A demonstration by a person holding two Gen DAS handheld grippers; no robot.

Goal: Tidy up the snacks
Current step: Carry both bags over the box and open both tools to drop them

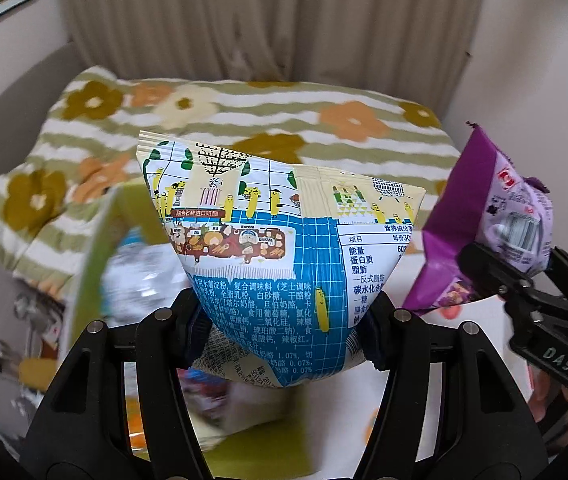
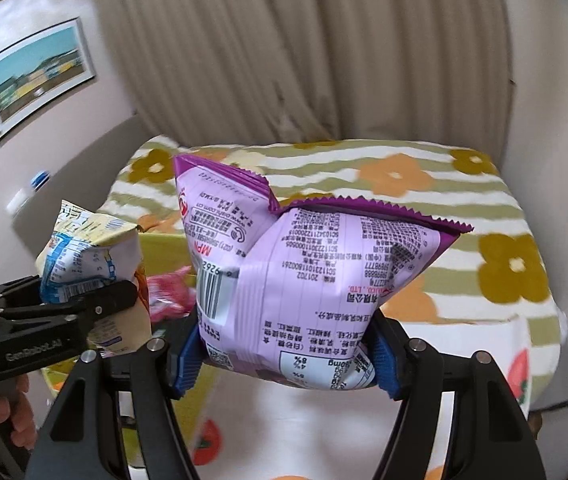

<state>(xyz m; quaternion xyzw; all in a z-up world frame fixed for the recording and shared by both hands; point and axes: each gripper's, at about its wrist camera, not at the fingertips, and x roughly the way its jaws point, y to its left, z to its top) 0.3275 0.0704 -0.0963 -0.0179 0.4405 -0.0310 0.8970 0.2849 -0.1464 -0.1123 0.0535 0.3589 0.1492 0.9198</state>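
Note:
My left gripper (image 1: 286, 332) is shut on a blue and cream snack bag (image 1: 279, 248) and holds it in the air. The same bag shows in the right wrist view (image 2: 83, 264), pinched by the left gripper (image 2: 83, 300). My right gripper (image 2: 284, 360) is shut on a purple snack bag (image 2: 304, 272) and holds it up. In the left wrist view the purple bag (image 1: 484, 220) sits at the right in the right gripper (image 1: 524, 276). A green box (image 1: 95, 264) with blurred snack packs lies below the left bag.
A bed with a green striped flower blanket (image 2: 424, 184) lies ahead. A beige curtain (image 2: 284, 48) hangs behind it. A framed picture (image 2: 35, 76) is on the left wall. A pink pack (image 2: 167, 292) lies in the green box. A white cloth with orange prints (image 2: 324, 432) is below.

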